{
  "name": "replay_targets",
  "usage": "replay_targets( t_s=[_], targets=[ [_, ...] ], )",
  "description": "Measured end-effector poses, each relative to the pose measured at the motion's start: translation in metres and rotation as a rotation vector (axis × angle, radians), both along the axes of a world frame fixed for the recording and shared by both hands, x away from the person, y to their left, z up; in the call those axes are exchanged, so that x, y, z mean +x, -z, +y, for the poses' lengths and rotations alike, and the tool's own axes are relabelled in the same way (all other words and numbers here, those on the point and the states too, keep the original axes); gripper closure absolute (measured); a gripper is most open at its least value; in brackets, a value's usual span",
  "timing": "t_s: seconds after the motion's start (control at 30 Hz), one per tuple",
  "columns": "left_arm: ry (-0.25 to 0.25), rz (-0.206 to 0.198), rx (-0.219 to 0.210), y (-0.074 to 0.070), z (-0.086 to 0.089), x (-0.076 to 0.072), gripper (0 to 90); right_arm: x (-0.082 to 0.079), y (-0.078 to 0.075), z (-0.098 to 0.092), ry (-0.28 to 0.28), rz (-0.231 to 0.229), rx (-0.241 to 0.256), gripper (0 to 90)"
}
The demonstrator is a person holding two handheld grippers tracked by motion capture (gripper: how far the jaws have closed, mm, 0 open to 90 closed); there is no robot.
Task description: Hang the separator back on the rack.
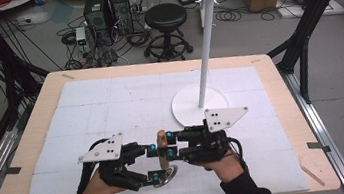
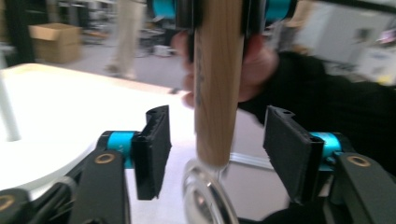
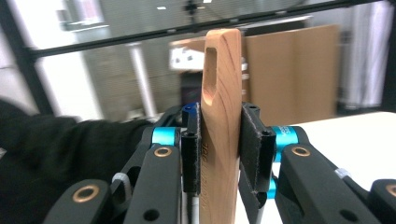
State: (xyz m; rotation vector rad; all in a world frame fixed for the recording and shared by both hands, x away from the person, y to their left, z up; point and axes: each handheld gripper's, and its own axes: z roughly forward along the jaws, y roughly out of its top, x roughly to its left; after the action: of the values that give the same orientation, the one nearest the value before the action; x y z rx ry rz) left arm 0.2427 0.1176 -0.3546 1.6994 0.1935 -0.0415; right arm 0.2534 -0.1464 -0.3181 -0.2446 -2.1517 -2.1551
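Jaws of the right gripper are seen in the high view clenched on a pale wooden handle with a metal ring end, its long axis running 12 to 6 o'clock; the left gripper sits at 9 o'clock.

Left gripper view: released jaws flank the handle, untouched.

Right gripper view: the handle is pinched upright; stamped lettering is unreadable.

Both forearms wear black sleeves. Each hand carries a black claw: the left claw and right claw have cyan collars, brass-coloured pivot rivets, ribbed black pads and a grey three-cornered plate dotted with dark screws.
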Motion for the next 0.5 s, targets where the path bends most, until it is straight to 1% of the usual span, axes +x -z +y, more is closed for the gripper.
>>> replay_targets(
  t_s=[0.03, 0.07, 0.13, 0.17, 0.23, 0.3, 0.4, 0.5],
  targets=[
    [-0.025, -0.007, 0.008, 0.000, 0.000, 0.000, 39.0, -0.001, -0.002, 0.000, 0.037, 0.006, -0.006, 71.6],
    [-0.044, -0.015, 0.013, 0.000, 0.000, 0.001, 38.9, -0.002, -0.004, 0.001, 0.070, 0.002, -0.008, 71.6],
    [-0.085, -0.026, 0.013, 0.000, -0.001, 0.000, 39.3, -0.005, -0.008, 0.002, 0.150, 0.011, -0.012, 71.6],
    [-0.098, -0.027, 0.014, 0.000, -0.001, 0.001, 39.5, -0.006, -0.009, 0.002, 0.180, 0.011, -0.008, 71.6],
    [-0.130, -0.032, 0.022, 0.000, -0.001, 0.002, 41.3, -0.008, -0.010, 0.004, 0.234, 0.029, -0.017, 71.6],
    [-0.148, -0.042, 0.021, -0.001, -0.002, 0.003, 43.7, -0.011, -0.012, 0.006, 0.292, 0.041, -0.032, 71.6],
    [-0.167, -0.047, 0.019, -0.003, -0.005, 0.003, 47.2, -0.014, -0.013, 0.007, 0.368, 0.061, -0.039, 71.6],
    [-0.171, -0.047, 0.032, -0.005, -0.008, 0.004, 51.3, -0.015, -0.012, 0.009, 0.406, 0.073, -0.040, 71.6]
  ],
)
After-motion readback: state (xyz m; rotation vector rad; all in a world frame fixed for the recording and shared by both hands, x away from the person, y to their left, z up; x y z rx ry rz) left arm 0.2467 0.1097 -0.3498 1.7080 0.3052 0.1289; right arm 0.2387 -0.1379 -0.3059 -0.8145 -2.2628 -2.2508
